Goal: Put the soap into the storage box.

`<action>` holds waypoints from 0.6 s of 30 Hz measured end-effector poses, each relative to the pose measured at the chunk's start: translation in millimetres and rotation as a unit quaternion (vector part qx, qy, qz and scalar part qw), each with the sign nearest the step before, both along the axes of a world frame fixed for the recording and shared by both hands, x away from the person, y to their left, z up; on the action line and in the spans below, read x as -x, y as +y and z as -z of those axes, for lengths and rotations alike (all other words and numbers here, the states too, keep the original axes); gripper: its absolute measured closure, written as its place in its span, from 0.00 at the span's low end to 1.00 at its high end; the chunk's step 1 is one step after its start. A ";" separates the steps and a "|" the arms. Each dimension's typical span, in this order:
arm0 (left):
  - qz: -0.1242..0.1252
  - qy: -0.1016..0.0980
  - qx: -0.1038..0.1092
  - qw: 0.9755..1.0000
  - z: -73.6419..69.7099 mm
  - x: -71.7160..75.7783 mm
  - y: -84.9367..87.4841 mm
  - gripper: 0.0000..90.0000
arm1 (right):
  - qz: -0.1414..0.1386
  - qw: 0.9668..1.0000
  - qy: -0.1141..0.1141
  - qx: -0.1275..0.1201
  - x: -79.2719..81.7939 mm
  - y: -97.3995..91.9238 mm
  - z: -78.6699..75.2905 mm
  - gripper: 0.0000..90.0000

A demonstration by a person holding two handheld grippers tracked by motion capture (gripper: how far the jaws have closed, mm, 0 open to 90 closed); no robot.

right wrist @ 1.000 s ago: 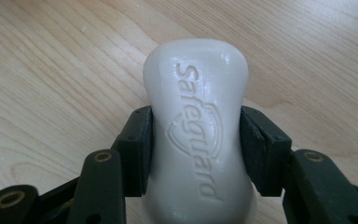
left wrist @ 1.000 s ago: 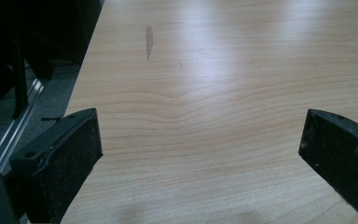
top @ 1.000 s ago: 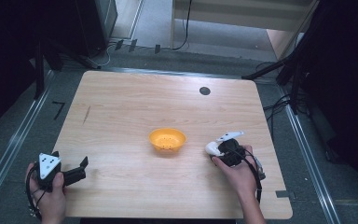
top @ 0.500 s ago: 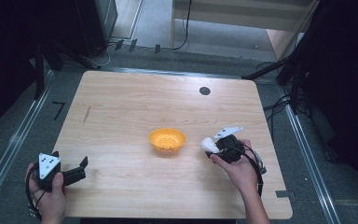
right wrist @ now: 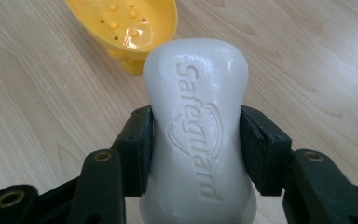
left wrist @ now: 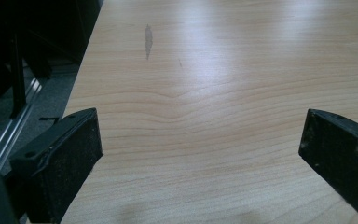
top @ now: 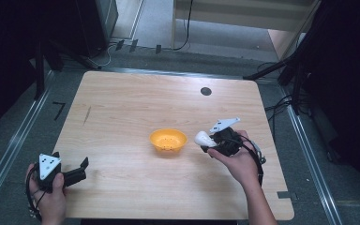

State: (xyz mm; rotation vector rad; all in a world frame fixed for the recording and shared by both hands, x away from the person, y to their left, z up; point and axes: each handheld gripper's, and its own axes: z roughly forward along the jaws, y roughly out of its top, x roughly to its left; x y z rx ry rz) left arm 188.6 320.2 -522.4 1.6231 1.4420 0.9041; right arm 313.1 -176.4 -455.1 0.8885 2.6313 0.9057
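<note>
Pickup done: right gripper [right wrist: 195, 154] fingers clamp the white soap bar [right wrist: 196, 126] at its waist, lifted off the surface [top: 122, 117] just beside the yellow soap dish [top: 168, 140]; placing remains; left gripper [left wrist: 200, 154] fingers spread, grasping nothing.

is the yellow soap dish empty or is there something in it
Empty. The yellow soap dish shows only its own bumps and drain holes inside; the white soap bar is outside it, clamped in the right gripper.
</note>
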 end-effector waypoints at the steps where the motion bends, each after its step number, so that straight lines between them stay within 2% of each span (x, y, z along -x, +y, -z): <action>1: 0.000 0.000 0.000 1.000 0.0 0.0 0.0 0.00 | -0.004 1.000 -0.004 0.001 -0.5 1.5 -1.3 0.55; 4: 0.001 0.000 0.000 1.000 0.0 0.1 0.1 0.00 | -0.012 1.000 -0.012 -0.002 -2.9 4.7 -5.4 0.55; 10: 0.001 0.000 0.001 1.000 0.0 -0.1 0.1 0.00 | -0.029 0.999 -0.012 0.001 -5.8 12.6 -8.9 0.55; 15: 0.001 0.000 -0.001 1.000 -0.2 0.6 0.7 0.00 | -0.037 0.999 -0.016 -0.010 -7.9 16.8 -11.5 0.55; 18: 0.002 0.000 -0.002 1.000 -0.1 0.4 0.0 0.00 | -0.052 0.998 -0.017 -0.008 -9.2 23.5 -13.9 0.55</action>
